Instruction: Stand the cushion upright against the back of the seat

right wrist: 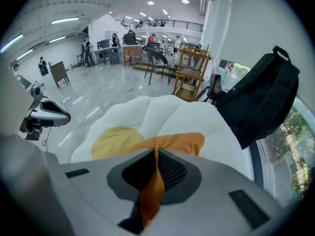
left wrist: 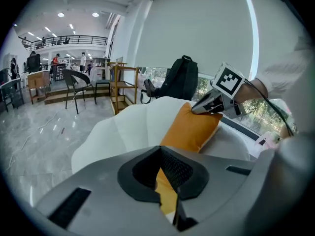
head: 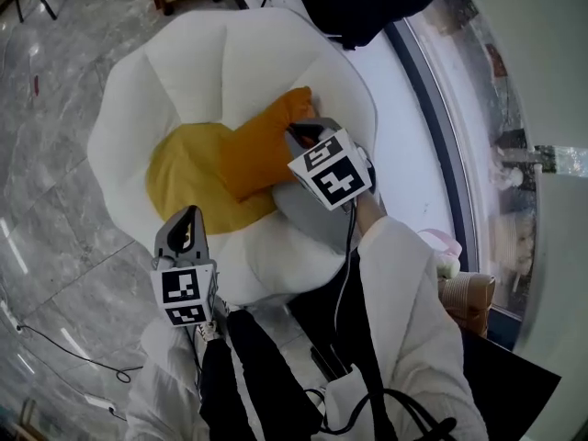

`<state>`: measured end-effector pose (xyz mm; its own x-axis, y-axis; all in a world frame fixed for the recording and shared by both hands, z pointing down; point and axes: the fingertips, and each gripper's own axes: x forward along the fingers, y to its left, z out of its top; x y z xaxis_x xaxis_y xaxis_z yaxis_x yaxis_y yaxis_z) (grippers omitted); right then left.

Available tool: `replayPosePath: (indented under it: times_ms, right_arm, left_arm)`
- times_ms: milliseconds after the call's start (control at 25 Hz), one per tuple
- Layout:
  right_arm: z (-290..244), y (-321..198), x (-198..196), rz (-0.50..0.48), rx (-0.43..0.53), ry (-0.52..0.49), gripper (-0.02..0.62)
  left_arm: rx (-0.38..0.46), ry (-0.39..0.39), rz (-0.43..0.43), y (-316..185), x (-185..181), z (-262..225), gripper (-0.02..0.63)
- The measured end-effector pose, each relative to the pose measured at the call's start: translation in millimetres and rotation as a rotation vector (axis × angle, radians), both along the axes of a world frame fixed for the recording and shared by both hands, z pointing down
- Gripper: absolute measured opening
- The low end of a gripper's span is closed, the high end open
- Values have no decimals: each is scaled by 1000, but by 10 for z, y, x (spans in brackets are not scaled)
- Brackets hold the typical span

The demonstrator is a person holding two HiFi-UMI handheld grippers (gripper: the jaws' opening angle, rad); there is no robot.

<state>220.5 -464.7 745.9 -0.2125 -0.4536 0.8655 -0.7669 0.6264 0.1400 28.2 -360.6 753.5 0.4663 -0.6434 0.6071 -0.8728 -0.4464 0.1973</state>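
The cushion (head: 262, 154), orange, sits on the white chair (head: 156, 90). Its lower end rests over the yellow pad (head: 184, 177) in the middle of the seat, and its upper end points toward the chair back. The right gripper (head: 301, 134) is clamped on the cushion's upper edge. In the right gripper view, a fold of orange cloth is pinched between the jaws (right wrist: 156, 154), and the rest of the cushion (right wrist: 182, 142) spreads beyond them over the white petals. In the left gripper view the cushion (left wrist: 194, 129) slants up from the seat with its top corner in the right gripper (left wrist: 204, 107), tilted rather than flat. Whether it touches the back cannot be told. The left gripper (head: 190, 214) hangs over the front edge of the chair, near the yellow pad and apart from the cushion. Its jaws (left wrist: 160, 151) meet at the tips and hold nothing, and only a sliver of yellow shows through the slit behind them. In the right gripper view it (right wrist: 61, 115) shows at the far left, its tip closed to a point. A black backpack (head: 367, 3) stands just behind the chair, by the window. The chair stands on a grey marble floor (head: 55, 154).
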Motion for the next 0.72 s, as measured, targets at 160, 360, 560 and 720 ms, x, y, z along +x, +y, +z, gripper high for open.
replayPosePath:
  times_ms: [160,360,560,720]
  right_arm:
    - [7,-13,-17,37,35,-31,85]
    - [-61,48,25,83,67,-71,151]
    - [-151,143,22,128,74,-107,176]
    - [-244,261,29,178,95,-142,178]
  left_arm:
    - [-5,2,12,20,73,27,-5]
    - [16,18,12,-24,165,-60,-5]
    - [15,37,-18,-18,154,-95,-5]
    - [16,58,-22,67,112,-160,-5]
